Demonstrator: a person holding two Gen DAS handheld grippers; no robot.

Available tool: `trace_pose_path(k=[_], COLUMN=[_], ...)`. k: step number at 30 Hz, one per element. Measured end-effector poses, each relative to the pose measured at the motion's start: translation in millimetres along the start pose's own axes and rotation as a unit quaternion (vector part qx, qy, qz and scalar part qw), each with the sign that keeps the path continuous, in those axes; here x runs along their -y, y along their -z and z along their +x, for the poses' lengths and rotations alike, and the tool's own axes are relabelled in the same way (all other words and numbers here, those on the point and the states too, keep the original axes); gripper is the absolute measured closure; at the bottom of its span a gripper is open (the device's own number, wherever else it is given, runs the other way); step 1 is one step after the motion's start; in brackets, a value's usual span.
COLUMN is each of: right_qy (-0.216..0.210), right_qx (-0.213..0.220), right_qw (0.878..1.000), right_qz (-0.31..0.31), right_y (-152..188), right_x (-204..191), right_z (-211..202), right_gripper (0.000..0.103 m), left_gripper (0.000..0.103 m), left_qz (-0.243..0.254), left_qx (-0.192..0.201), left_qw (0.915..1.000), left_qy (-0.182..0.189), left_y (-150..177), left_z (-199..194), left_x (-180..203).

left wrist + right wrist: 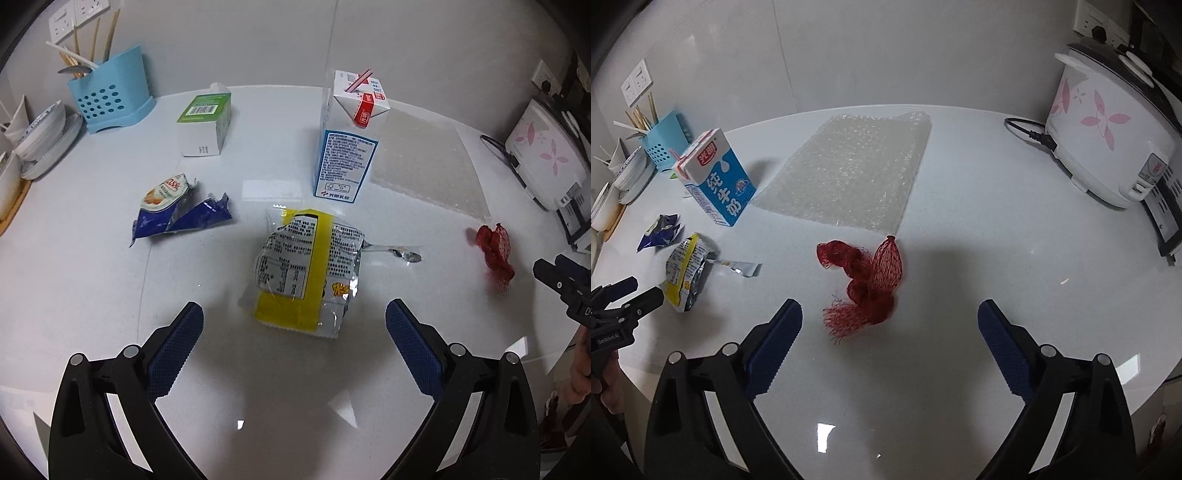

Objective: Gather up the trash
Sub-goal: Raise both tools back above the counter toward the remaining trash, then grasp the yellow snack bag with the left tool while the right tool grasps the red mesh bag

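Note:
On the white counter, a yellow and silver snack wrapper (306, 269) lies just ahead of my left gripper (294, 314), whose jaws stand open and apart from it. A small silver sachet (395, 251) pokes out from behind it. Farther left lies a blue crumpled wrapper (177, 212). A blue and white milk carton (349, 136) stands upright behind. A red mesh net (866, 280) is bunched up just beyond my right gripper (890, 314), which is open with nothing between its fingers. A sheet of bubble wrap (849, 173) lies flat behind the net.
A green and white box (205, 123) and a blue utensil holder (110, 92) stand at the back left beside stacked dishes (40, 136). A flowered rice cooker (1108, 129) with its cord stands at the right, near the counter's edge.

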State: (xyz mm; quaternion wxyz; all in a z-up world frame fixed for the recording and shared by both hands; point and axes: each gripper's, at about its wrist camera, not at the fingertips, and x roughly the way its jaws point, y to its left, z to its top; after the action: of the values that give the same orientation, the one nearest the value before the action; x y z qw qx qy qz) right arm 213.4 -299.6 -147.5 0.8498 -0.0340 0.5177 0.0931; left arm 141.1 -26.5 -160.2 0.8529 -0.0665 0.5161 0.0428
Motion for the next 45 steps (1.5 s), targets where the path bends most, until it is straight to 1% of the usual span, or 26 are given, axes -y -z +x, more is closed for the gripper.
trace_pose_path(k=[6, 9, 11, 15, 16, 17, 18, 19, 20, 22, 23, 24, 25, 26, 27, 28, 29, 32, 33, 39, 45], right_qy=[-0.005, -0.003, -0.003, -0.008, -0.008, -0.008, -0.009, -0.009, -0.011, -0.014, -0.012, -0.011, -0.008, -0.002, 0.002, 0.004, 0.003, 0.006, 0.007, 0.004, -0.004], right_qx=[-0.031, -0.046, -0.056, -0.063, -0.064, -0.067, -0.068, -0.07, -0.072, -0.075, -0.076, -0.076, -0.075, -0.074, -0.073, -0.074, -0.075, -0.076, -0.074, -0.07, -0.063], right_qw=[1.0, 0.999, 0.998, 0.998, 0.998, 0.998, 0.998, 0.998, 0.997, 0.997, 0.997, 0.997, 0.997, 0.997, 0.997, 0.997, 0.997, 0.997, 0.997, 0.997, 0.998], right_qz=[0.0, -0.006, -0.007, 0.0, 0.001, 0.0, -0.001, -0.001, -0.003, -0.006, -0.008, -0.008, -0.01, -0.013, -0.016, -0.018, -0.019, -0.02, -0.017, -0.014, -0.014], right_y=[-16.9, -22.5, -24.2, -23.4, -22.8, -22.2, -23.0, -23.0, -23.6, -24.9, -25.3, -25.7, -25.2, -25.5, -25.6, -25.5, -25.5, -25.7, -25.5, -24.8, -25.5], right_x=[-0.3, -5.2, -7.1, -8.9, -9.6, -10.6, -11.8, -12.0, -11.6, -12.0, -11.8, -11.5, -12.5, -13.4, -15.2, -16.1, -17.2, -17.4, -17.3, -15.0, -11.9], right_z=[32.9, 47.5, 56.0, 65.2, 67.1, 68.9, 70.3, 72.2, 74.9, 77.5, 78.4, 79.1, 78.9, 79.2, 80.1, 80.1, 79.9, 80.3, 80.5, 76.7, 67.8], right_gripper=[0.021, 0.025, 0.03, 0.034, 0.037, 0.041, 0.043, 0.045, 0.047, 0.053, 0.057, 0.058, 0.062, 0.069, 0.073, 0.08, 0.083, 0.087, 0.087, 0.089, 0.089], left_gripper=[0.006, 0.006, 0.006, 0.008, 0.009, 0.012, 0.017, 0.02, 0.024, 0.031, 0.037, 0.041, 0.042, 0.045, 0.049, 0.05, 0.053, 0.065, 0.066, 0.072, 0.073], left_qz=[-0.007, -0.008, -0.004, 0.002, 0.002, 0.002, 0.001, 0.002, 0.004, 0.005, 0.005, 0.005, 0.004, 0.003, 0.004, 0.004, 0.003, 0.005, 0.003, 0.005, 0.004], left_qx=[-0.01, -0.018, -0.022, -0.029, -0.033, -0.035, -0.04, -0.044, -0.044, -0.044, -0.045, -0.046, -0.048, -0.049, -0.049, -0.05, -0.048, -0.043, -0.042, -0.043, -0.036], left_qw=[0.9998, 0.9997, 0.9996, 0.9994, 0.9993, 0.9992, 0.999, 0.9988, 0.9986, 0.9984, 0.9983, 0.9981, 0.998, 0.998, 0.9979, 0.9979, 0.9981, 0.9983, 0.9985, 0.9985, 0.9989], left_qy=[-0.014, -0.014, -0.014, -0.018, -0.018, -0.02, -0.021, -0.022, -0.03, -0.034, -0.037, -0.04, -0.04, -0.04, -0.041, -0.041, -0.039, -0.039, -0.035, -0.032, -0.03], left_y=[-12.7, -15.9, -17.5, -18.5, -19.2, -18.8, -19.1, -19.6, -19.8, -20.5, -20.8, -21.3, -21.6, -21.9, -22.4, -23.7, -23.7, -25.5, -25.9, -23.6, -22.7], left_z=[24.8, 33.8, 39.2, 48.5, 51.6, 53.4, 55.6, 57.4, 57.8, 57.2, 56.7, 56.5, 56.2, 55.8, 55.4, 54.8, 54.0, 52.6, 52.4, 49.3, 43.7], left_x=[2.3, 3.2, 7.1, 13.2, 13.7, 14.2, 15.1, 16.0, 17.2, 18.2, 18.2, 18.6, 17.9, 17.5, 17.6, 17.1, 17.4, 17.0, 16.6, 17.5, 18.6])
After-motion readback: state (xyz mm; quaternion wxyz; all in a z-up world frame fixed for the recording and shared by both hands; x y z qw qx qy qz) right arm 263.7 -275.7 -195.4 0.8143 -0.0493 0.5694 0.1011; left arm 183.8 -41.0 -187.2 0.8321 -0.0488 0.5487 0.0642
